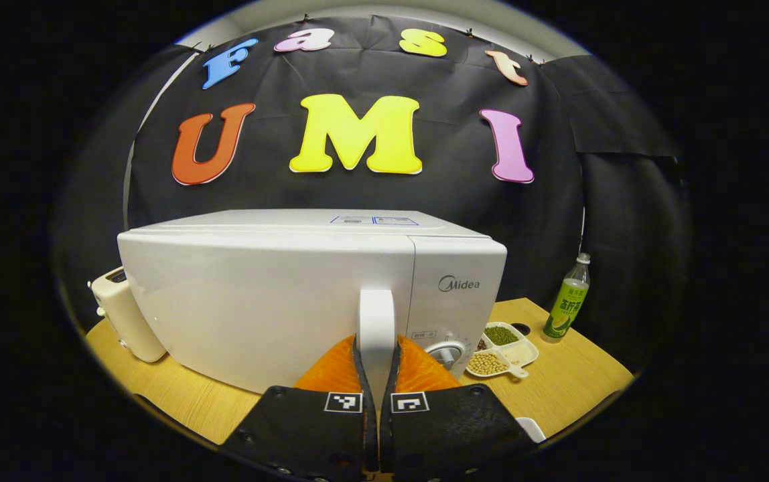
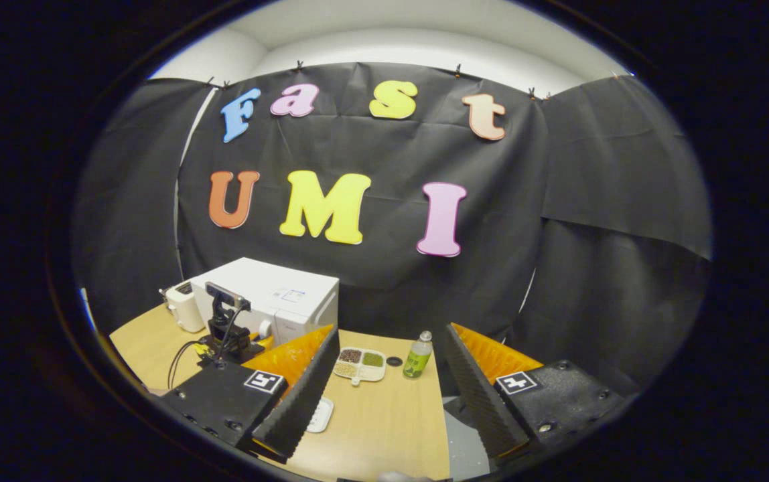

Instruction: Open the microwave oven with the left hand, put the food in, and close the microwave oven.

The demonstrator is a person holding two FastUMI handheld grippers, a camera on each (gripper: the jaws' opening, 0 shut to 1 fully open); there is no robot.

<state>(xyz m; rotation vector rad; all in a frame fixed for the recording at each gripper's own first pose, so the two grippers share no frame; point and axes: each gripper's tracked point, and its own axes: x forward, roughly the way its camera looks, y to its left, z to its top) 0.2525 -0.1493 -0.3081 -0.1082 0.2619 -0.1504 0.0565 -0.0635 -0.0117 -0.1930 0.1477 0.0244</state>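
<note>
Jaws of left gripper (image 1: 377,375) clamped on microwave handle (image 1: 376,321) (door seemingly closed), right gripper (image 2: 391,381) apart.

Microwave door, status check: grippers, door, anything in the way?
Left gripper shut on the door handle. Right gripper open, holding nothing, back from the microwave. Door not yet open. Divided dish beside it, off the door's front.

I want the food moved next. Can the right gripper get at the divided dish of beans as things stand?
Probably yes: the right gripper is open, and the divided dish lies on bare table ahead, with only the bottle beside it.
</note>
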